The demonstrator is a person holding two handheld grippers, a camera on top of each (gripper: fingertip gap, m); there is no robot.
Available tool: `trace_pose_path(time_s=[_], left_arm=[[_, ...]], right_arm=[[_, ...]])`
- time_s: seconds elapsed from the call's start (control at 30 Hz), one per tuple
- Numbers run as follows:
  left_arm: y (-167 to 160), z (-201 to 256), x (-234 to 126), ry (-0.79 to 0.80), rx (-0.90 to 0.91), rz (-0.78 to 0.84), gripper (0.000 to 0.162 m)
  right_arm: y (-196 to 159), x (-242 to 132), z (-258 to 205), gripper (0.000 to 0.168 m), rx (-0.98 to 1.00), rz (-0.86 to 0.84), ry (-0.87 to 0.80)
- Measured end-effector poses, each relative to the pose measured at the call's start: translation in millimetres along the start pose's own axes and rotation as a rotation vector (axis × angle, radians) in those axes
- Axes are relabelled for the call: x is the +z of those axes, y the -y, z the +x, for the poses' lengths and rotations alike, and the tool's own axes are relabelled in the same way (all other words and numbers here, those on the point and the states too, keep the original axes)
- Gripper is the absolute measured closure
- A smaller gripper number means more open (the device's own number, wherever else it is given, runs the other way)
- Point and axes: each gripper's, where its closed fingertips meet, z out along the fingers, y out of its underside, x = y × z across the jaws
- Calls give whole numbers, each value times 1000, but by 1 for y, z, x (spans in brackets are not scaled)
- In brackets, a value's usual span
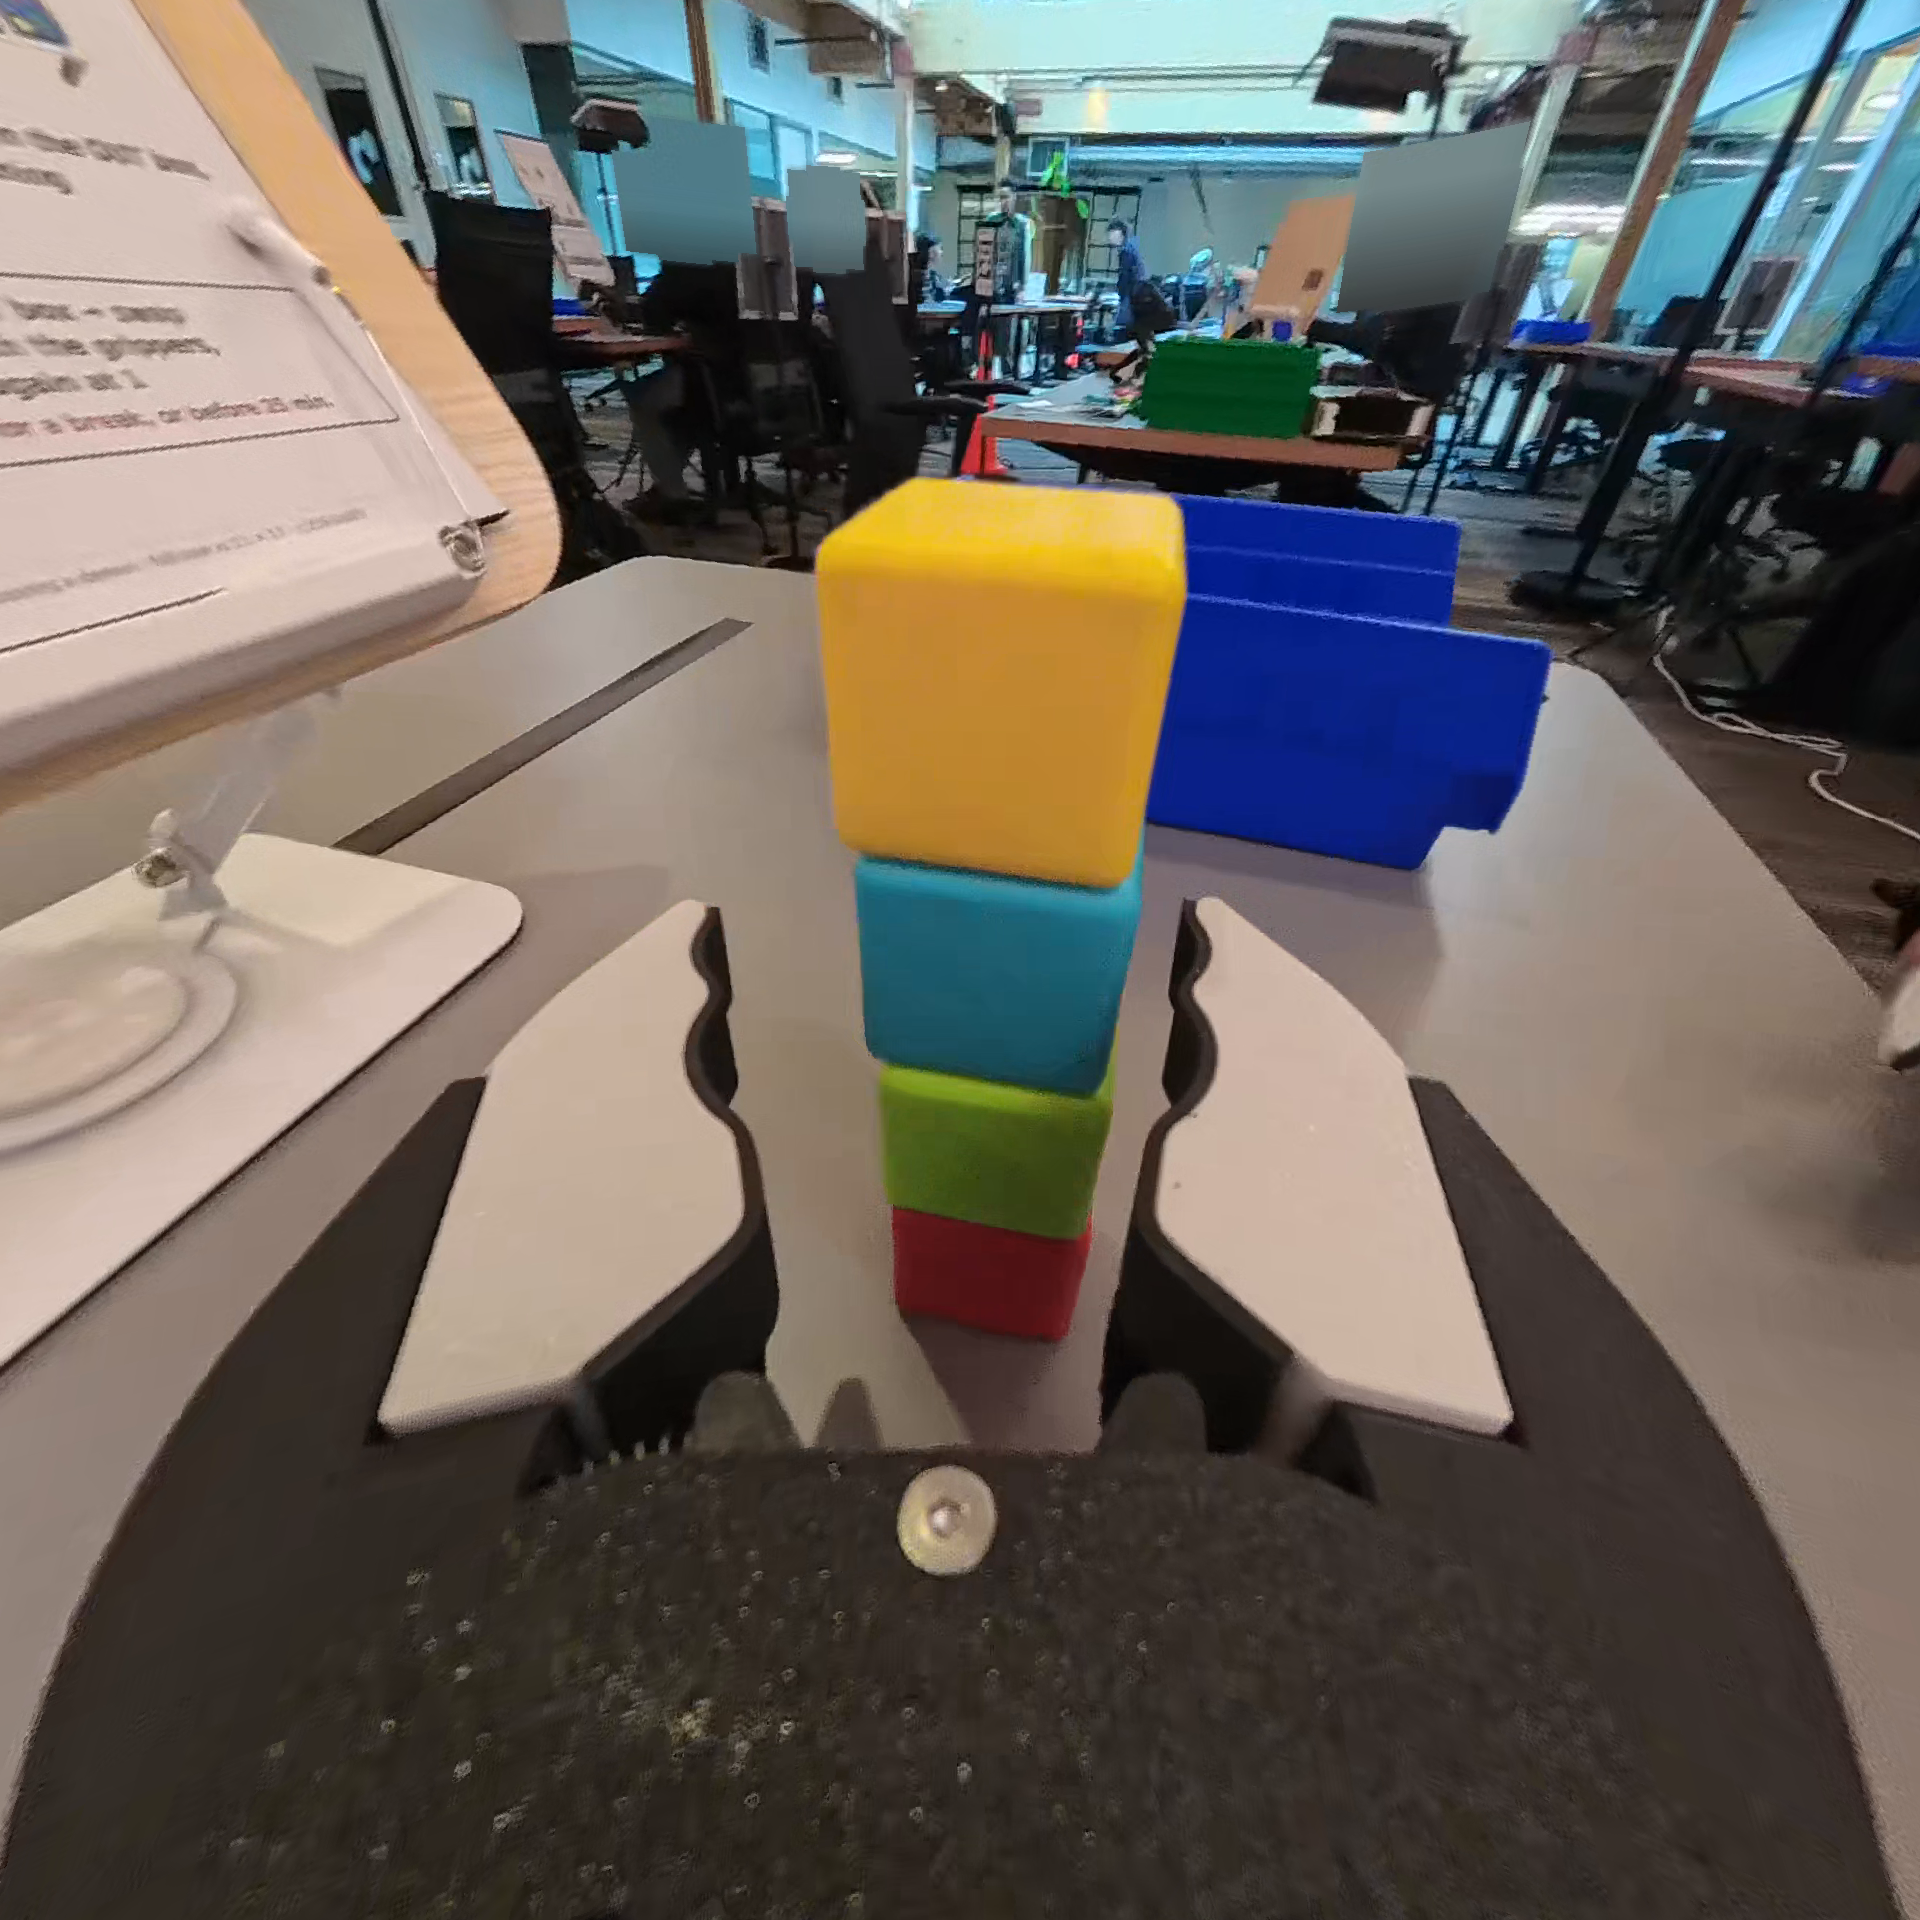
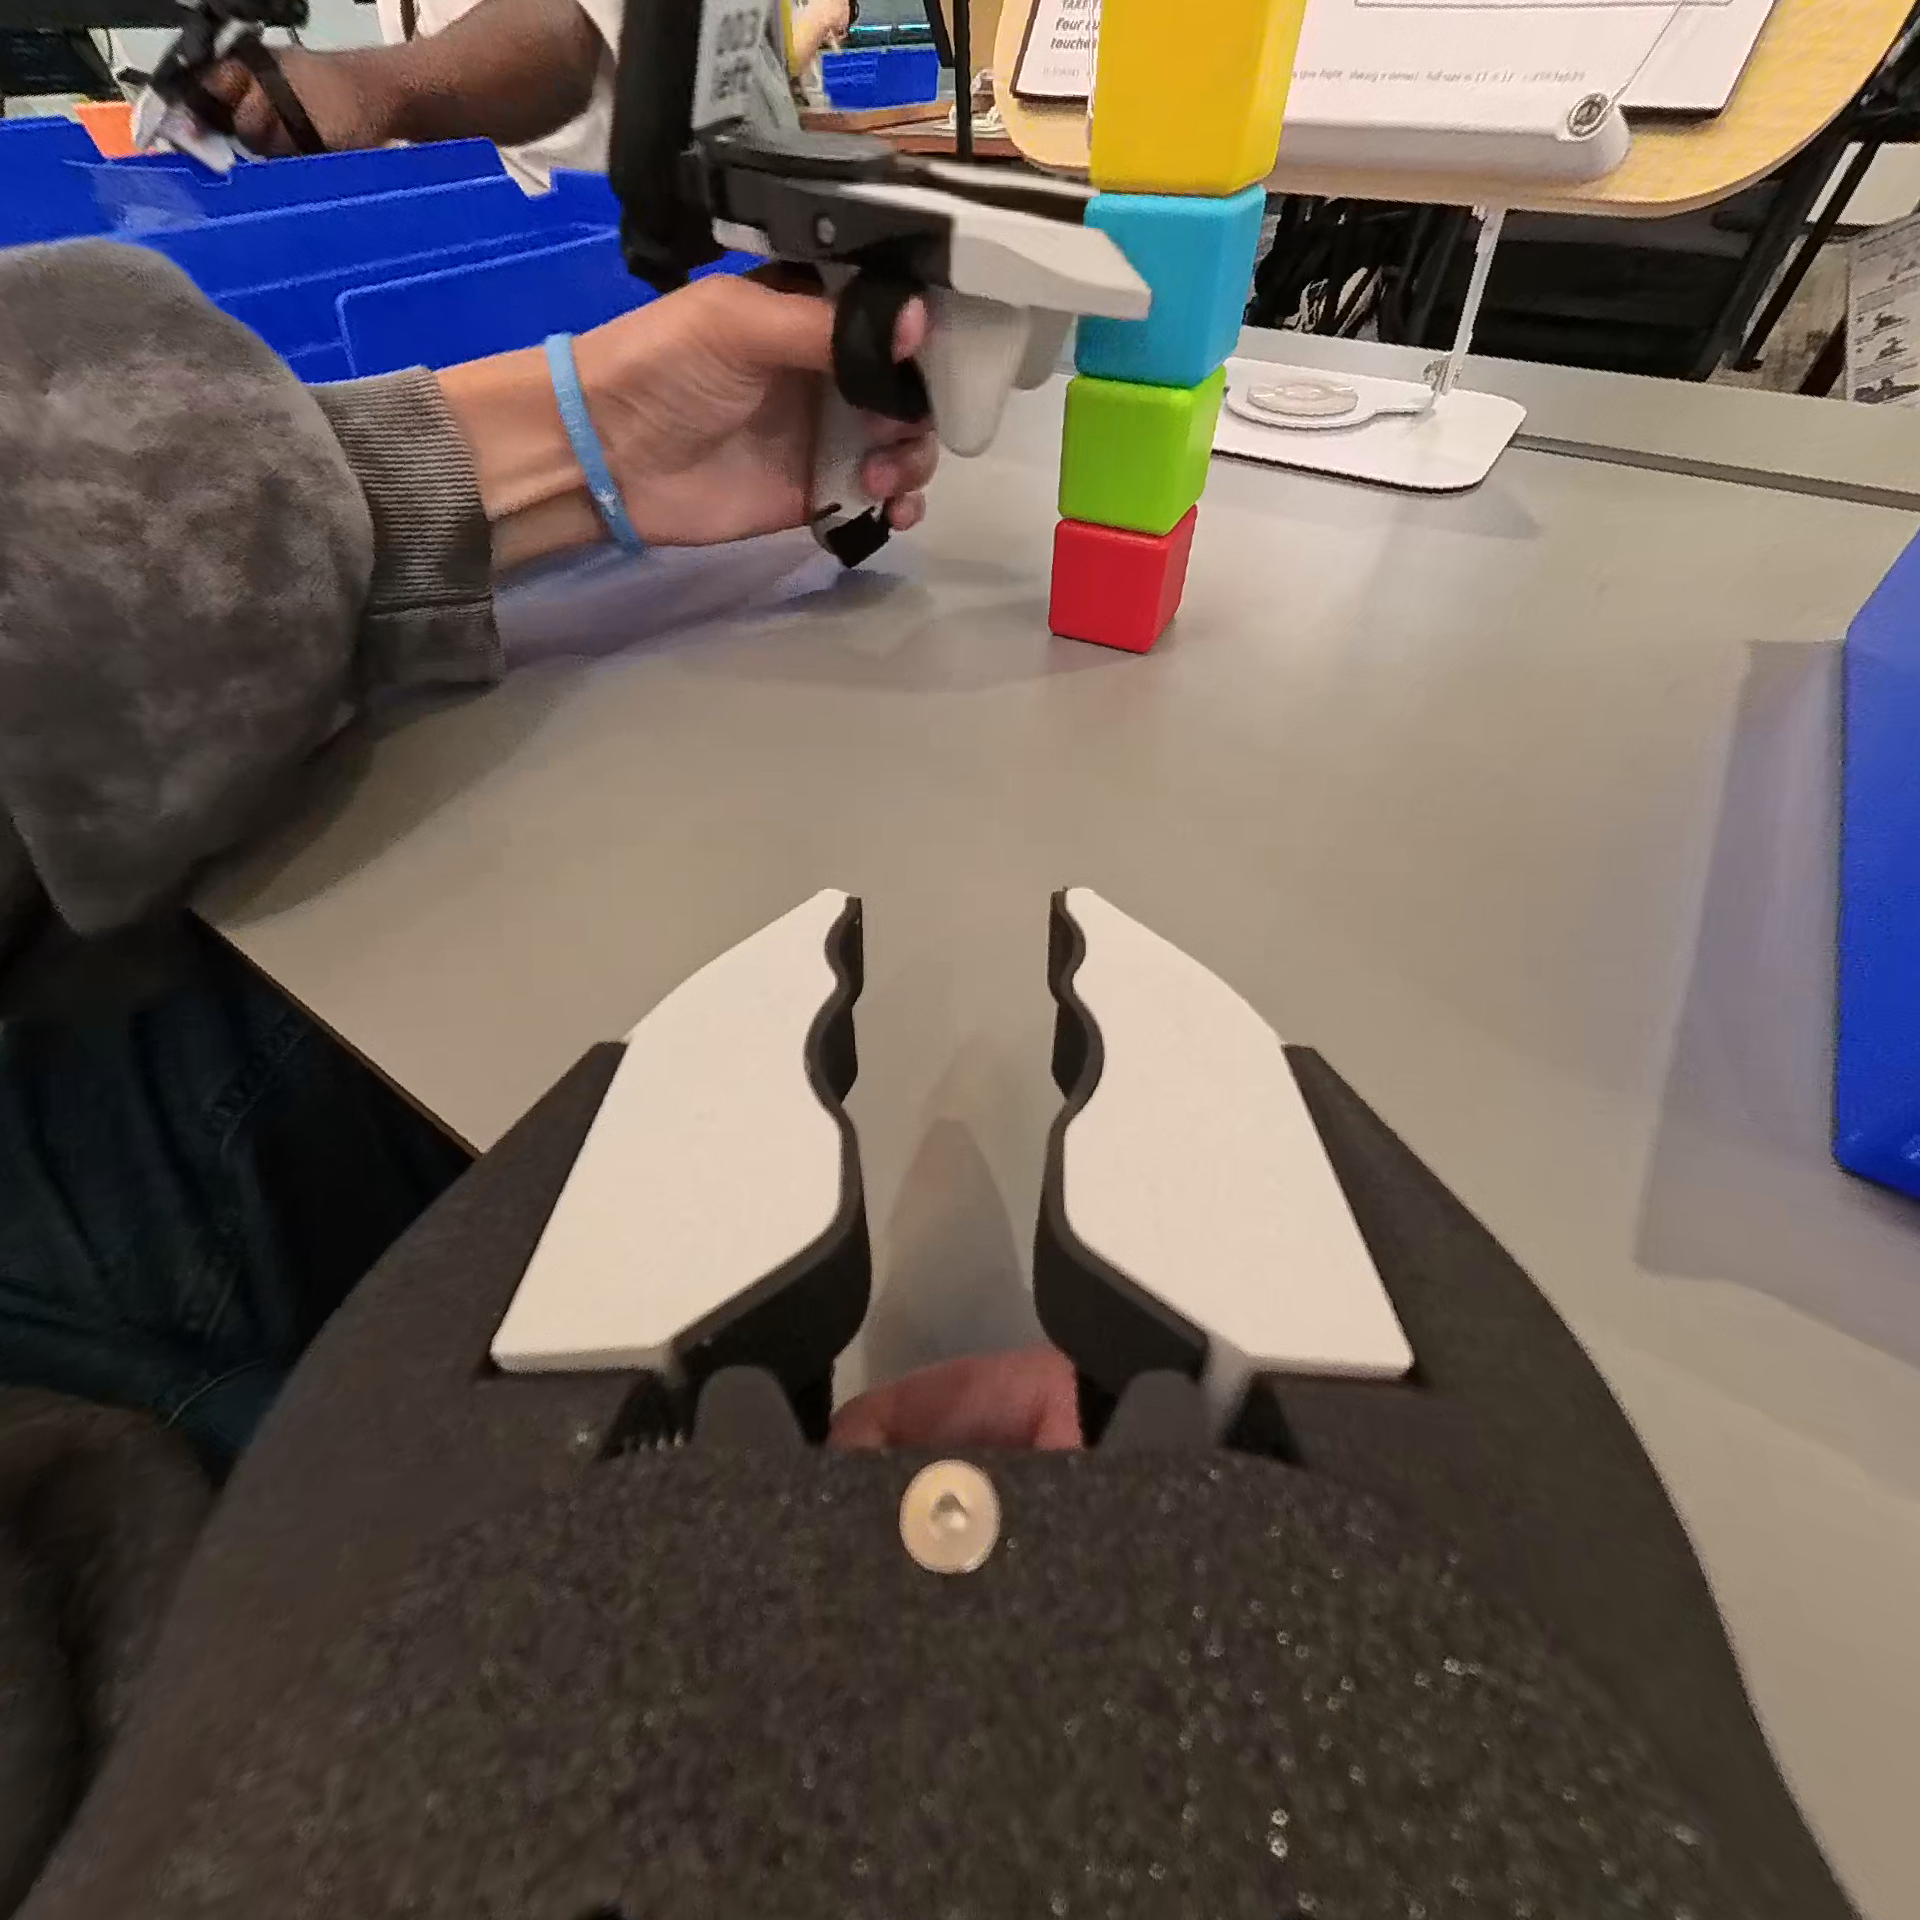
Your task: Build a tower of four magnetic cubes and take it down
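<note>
A tower of four smooth magnetic cubes stood upright on the flat grey table [image 2: 1351, 779] I was working over: the red cube [image 1: 987, 1273] at the base on the tabletop, the lime green cube [image 1: 992, 1143] on it, the sky-blue cube [image 1: 992, 971] third, and the yellow cube [image 1: 997, 686] on top, each sitting slightly offset from the one beneath. My left gripper [image 1: 945, 914], white-fingered with black inner pads, was level with the blue cube, its jaws spread wide on either side of the stack with a clear gap to the cubes on both sides. From the right wrist view that same gripper reached in from the side, held by a hand [image 2: 717, 416] wearing a light blue wristband [image 2: 587, 442] and a grey fleece sleeve [image 2: 208, 540]. My right gripper [image 2: 956, 904] hovered well apart from the tower, low over bare tabletop near the table's edge, its jaws parted by a narrow gap and holding nothing. Behind the tower stood blue plastic bins [image 1: 1340, 686], and to one side a white sign stand with a printed sheet [image 1: 177, 436] rested on its flat base. Another blue plastic box [image 2: 1881, 894] sat at the right edge of the right wrist view, with a busy workshop of desks and chairs beyond
</note>
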Motion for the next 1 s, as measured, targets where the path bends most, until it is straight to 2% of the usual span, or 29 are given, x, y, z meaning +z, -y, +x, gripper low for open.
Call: trace_pose_path(time_s=[0.03,0.07,0.1,0.13,0.3,0.43,0.5,0.6,0.7,0.8,0.9,1.0], left_arm=[[0,0,5,-21,3,1,83],[0,1,9,-46,-2,-3,92],[-2,6,13,-94,-7,-13,108],[-4,12,16,-140,-9,-20,113],[-4,19,21,-172,35,-15,113],[-5,26,20,-210,43,-27,114],[-6,33,18,-244,48,-43,113],[-7,44,12,-315,49,-45,114],[-7,53,6,-377,48,-24,114],[-8,59,2,-408,49,-30,114],[-8,60,1,-420,44,-27,113],[-8,60,2,-428,37,-27,113]], right_arm=[[-1,0,-1,134,-3,-3,3],[-1,0,-2,134,-7,-5,7],[-1,0,-2,134,-12,-6,9],[-1,0,-3,134,-14,-7,13],[1,-2,-5,134,-21,-21,47],[35,7,0,127,27,17,139],[67,25,15,125,3,58,154],[110,71,38,114,-111,108,214],[126,118,51,103,-156,122,315],[130,145,54,100,-126,138,408],[137,149,44,101,-109,186,496],[148,146,42,118,-125,250,518]])
